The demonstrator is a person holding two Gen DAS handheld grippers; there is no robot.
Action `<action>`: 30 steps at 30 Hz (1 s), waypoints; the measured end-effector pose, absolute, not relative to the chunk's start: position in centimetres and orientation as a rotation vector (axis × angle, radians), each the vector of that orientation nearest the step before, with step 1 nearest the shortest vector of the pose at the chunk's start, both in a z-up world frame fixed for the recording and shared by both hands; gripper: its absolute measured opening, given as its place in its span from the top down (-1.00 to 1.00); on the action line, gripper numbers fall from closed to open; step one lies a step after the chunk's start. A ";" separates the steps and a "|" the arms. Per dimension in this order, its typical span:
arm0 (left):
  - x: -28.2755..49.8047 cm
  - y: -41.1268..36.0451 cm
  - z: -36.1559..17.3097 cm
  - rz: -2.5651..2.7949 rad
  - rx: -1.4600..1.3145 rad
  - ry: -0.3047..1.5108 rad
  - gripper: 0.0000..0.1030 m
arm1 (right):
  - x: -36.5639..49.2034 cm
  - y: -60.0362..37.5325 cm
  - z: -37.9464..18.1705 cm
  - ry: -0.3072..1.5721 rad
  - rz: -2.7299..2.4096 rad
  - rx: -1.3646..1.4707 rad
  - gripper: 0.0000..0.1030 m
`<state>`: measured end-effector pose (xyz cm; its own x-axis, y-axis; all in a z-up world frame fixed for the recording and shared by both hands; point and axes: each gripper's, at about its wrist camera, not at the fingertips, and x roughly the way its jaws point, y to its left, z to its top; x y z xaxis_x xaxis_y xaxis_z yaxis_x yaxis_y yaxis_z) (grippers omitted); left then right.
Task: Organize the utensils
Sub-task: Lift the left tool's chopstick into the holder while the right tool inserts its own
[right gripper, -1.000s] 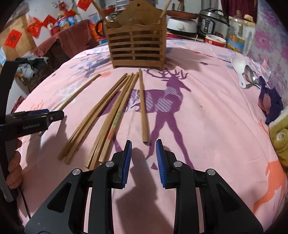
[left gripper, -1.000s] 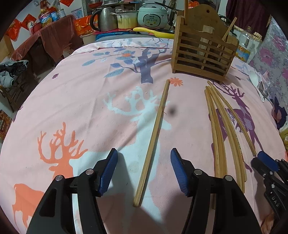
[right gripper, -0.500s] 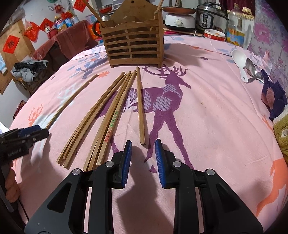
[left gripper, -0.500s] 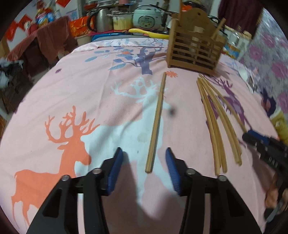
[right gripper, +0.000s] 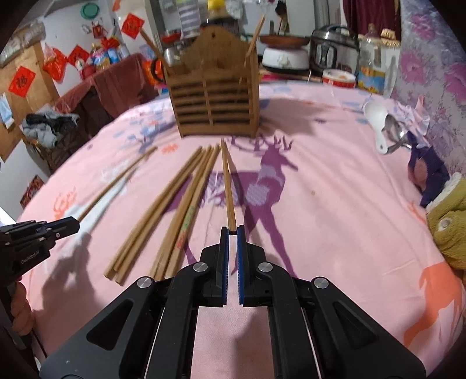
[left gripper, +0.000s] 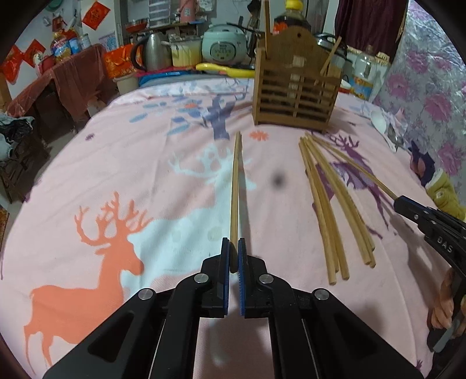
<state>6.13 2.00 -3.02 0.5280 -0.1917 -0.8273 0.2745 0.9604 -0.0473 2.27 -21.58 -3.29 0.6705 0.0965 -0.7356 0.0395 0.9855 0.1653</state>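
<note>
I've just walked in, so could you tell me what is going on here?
A person is tidying chopsticks with two handheld grippers. The left gripper has just closed on a lone chopstick, the right gripper on another chopstick. A bundle lies on the cloth before the wooden holder.

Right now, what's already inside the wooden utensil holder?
The wooden utensil holder has two chopsticks sticking up out of it, one at its left end and one leaning at its right end. The slatted front hides anything lower in the compartments, so shorter utensils cannot be ruled out.
</note>
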 end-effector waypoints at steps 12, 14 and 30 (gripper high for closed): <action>6.6 0.0 5.0 -0.356 0.095 0.851 0.89 | 1.0 -23.0 3.1 0.670 0.058 0.255 0.88; 6.9 -0.7 6.2 -0.377 0.090 0.848 0.89 | 0.7 -23.1 4.5 0.643 0.063 0.250 0.89; 8.5 -3.8 8.3 -0.446 0.108 0.844 0.89 | 1.7 -22.4 0.6 0.859 0.143 0.200 0.24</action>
<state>8.46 -3.75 8.30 0.5782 -0.3386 -0.7423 0.4231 0.9024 -0.0821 1.69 -22.39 0.56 0.6457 0.2051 -0.7355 -0.0447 0.9718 0.2317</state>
